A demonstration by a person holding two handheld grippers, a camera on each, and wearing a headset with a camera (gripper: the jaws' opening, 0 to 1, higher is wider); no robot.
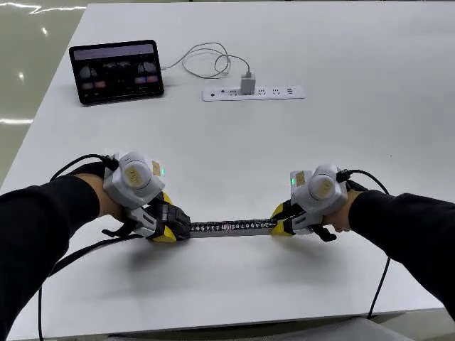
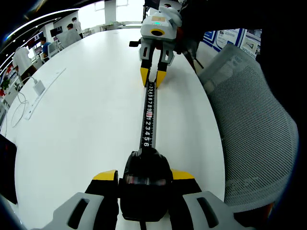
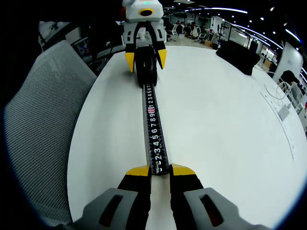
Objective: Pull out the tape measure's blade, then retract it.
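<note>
An open-plan office: white table (image 1: 298, 142), mesh chair (image 2: 254, 143), people (image 2: 71, 32) behind.

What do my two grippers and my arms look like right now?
The left gripper and the right gripper match: each has a rounded white-and-grey body, black jaws with yellow tips, a small green light and a round tan label. A black cable runs from each. The person wears long black sleeves.

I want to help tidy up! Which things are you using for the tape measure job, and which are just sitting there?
In use: tape measure case, blade, left gripper, right gripper.
Just lying about: tablet, power strip, charger, cable, mesh chair.
</note>
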